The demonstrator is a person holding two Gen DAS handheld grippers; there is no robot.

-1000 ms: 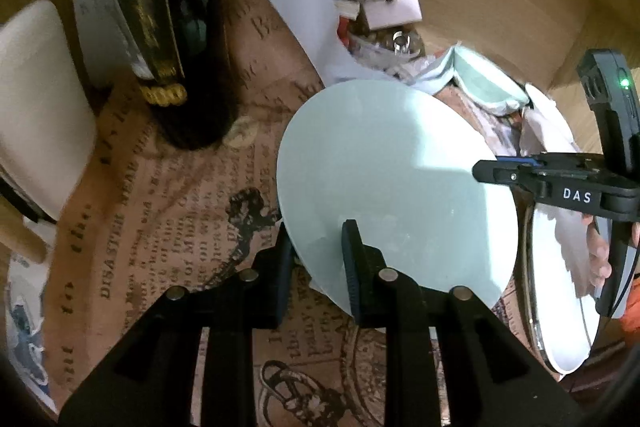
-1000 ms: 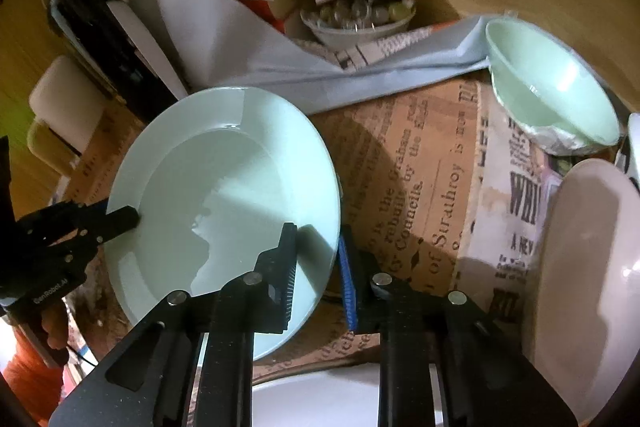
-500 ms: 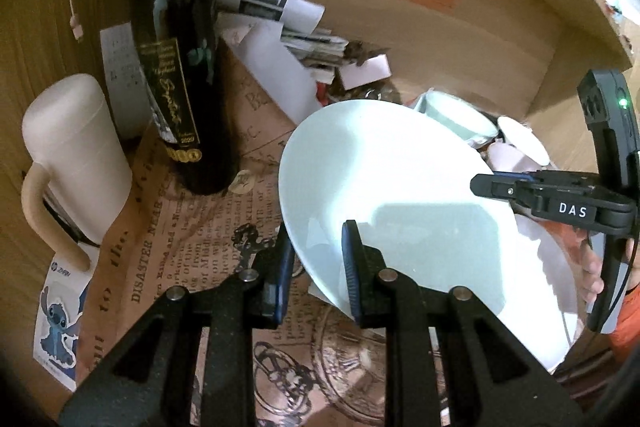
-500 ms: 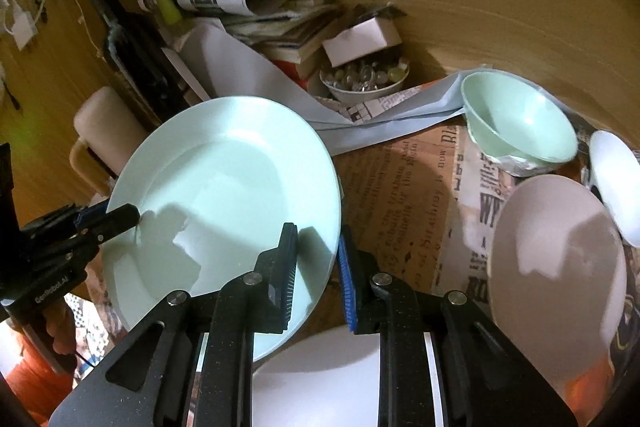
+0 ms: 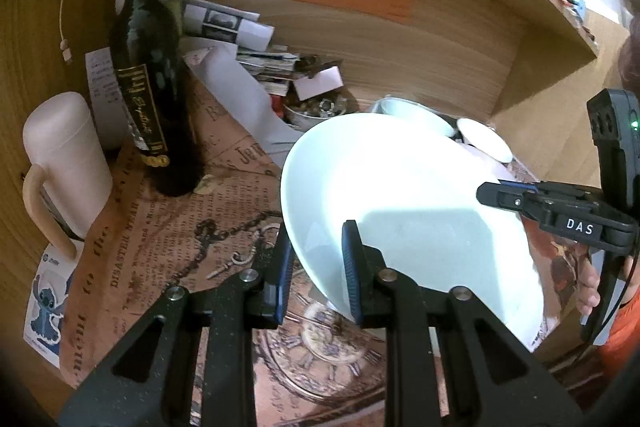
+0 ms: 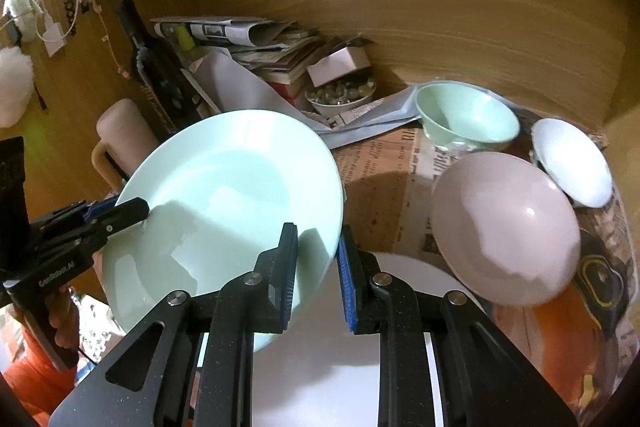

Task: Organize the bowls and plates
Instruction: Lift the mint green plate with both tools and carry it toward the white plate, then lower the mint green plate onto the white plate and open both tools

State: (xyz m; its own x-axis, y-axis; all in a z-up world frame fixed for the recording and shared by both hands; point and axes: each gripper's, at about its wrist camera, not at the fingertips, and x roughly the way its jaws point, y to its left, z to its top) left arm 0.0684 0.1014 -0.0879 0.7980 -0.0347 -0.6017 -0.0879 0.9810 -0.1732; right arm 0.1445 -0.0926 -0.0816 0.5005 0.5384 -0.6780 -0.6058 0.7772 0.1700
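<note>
A pale green plate (image 5: 404, 203) (image 6: 224, 211) is held in the air above the desk, gripped on opposite rims. My left gripper (image 5: 316, 259) is shut on its near rim; it also shows in the right wrist view (image 6: 132, 209). My right gripper (image 6: 318, 267) is shut on the opposite rim; it also shows in the left wrist view (image 5: 492, 193). A pink bowl (image 6: 504, 227), a green bowl (image 6: 468, 119) and a small white bowl (image 6: 572, 159) sit at the right. A white plate (image 6: 340, 363) lies under my right gripper.
A dark wine bottle (image 5: 148, 79) and a pink mug (image 5: 64, 163) stand at the left. Papers, books (image 6: 256, 43) and a dish of small items (image 6: 340, 97) crowd the back wall. Printed paper (image 5: 160, 239) covers the desk.
Both grippers have lifted the green plate up and away from the desk. The view now takes in more of the back wall and the bowls.
</note>
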